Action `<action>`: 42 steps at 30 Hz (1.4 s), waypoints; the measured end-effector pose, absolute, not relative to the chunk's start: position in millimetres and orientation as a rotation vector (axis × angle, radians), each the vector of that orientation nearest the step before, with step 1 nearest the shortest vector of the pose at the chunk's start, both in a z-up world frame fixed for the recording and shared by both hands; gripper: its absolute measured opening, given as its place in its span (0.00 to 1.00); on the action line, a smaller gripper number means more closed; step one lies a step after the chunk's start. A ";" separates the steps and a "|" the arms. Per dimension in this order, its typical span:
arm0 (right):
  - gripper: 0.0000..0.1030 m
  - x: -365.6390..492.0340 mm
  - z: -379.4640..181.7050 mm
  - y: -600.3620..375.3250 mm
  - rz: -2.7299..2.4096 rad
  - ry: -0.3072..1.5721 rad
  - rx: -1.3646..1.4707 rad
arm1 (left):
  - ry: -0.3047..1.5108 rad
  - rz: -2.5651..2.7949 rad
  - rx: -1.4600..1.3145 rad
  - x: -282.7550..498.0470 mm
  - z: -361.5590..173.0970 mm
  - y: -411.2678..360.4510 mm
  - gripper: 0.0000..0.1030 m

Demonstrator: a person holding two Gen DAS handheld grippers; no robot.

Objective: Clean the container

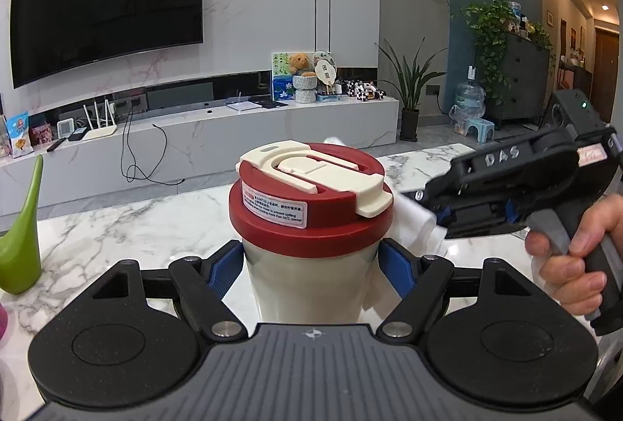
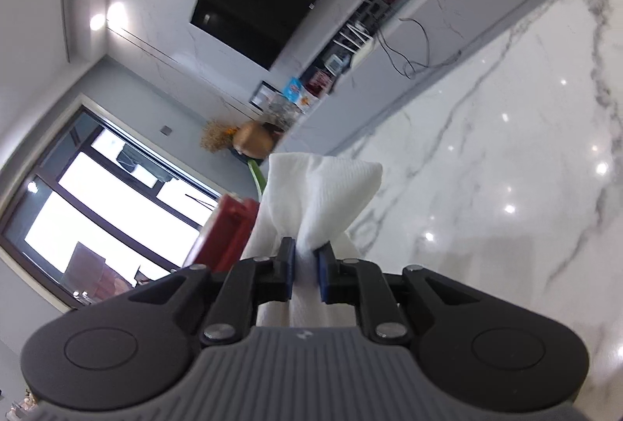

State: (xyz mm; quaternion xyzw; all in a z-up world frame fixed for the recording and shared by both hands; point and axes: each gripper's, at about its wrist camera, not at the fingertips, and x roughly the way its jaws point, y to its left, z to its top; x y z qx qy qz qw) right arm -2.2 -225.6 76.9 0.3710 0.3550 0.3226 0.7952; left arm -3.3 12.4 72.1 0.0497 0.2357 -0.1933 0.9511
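A cream container [image 1: 311,284] with a red lid [image 1: 311,210] and a cream flip handle stands upright on the marble table. My left gripper [image 1: 311,265] is shut on the container's body, blue pads on both sides just under the lid. My right gripper [image 2: 305,267] is shut on a white paper towel [image 2: 319,195]. In the left wrist view the right gripper [image 1: 432,210] comes in from the right, tilted, and presses the towel [image 1: 412,222] against the container's right side. The red lid's edge [image 2: 229,230] shows left of the towel in the right wrist view.
A green curved object [image 1: 21,242] stands at the table's left edge. A pink thing [image 1: 2,323] peeks in at far left. The marble tabletop [image 1: 136,226] stretches behind the container. A TV wall and low cabinet lie beyond the table.
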 end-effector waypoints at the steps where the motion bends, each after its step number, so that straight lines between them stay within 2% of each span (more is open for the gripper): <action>1: 0.15 -1.6 74.2 -223.4 0.682 0.778 0.785 | 0.479 -0.393 0.101 -3.0 72.5 12.7 0.73; 4: 0.15 0.6 63.5 -213.8 0.642 0.837 0.750 | 0.491 -0.388 0.097 6.8 84.8 14.7 0.73; 17: 0.15 9.9 23.5 -189.4 0.526 1.006 0.625 | 0.488 -0.362 0.070 3.8 80.2 17.6 0.75; 25: 0.15 12.2 16.1 -187.0 0.508 1.026 0.601 | 0.491 -0.218 -0.018 -1.5 72.8 7.7 0.77; 31: 0.15 15.5 14.5 -184.4 0.500 1.029 0.598 | 0.443 -0.109 -0.025 -5.7 71.9 -6.3 0.75; 42: 0.14 16.0 24.3 -181.6 0.501 1.015 0.575 | 0.451 -0.208 0.016 -1.3 74.3 9.4 0.74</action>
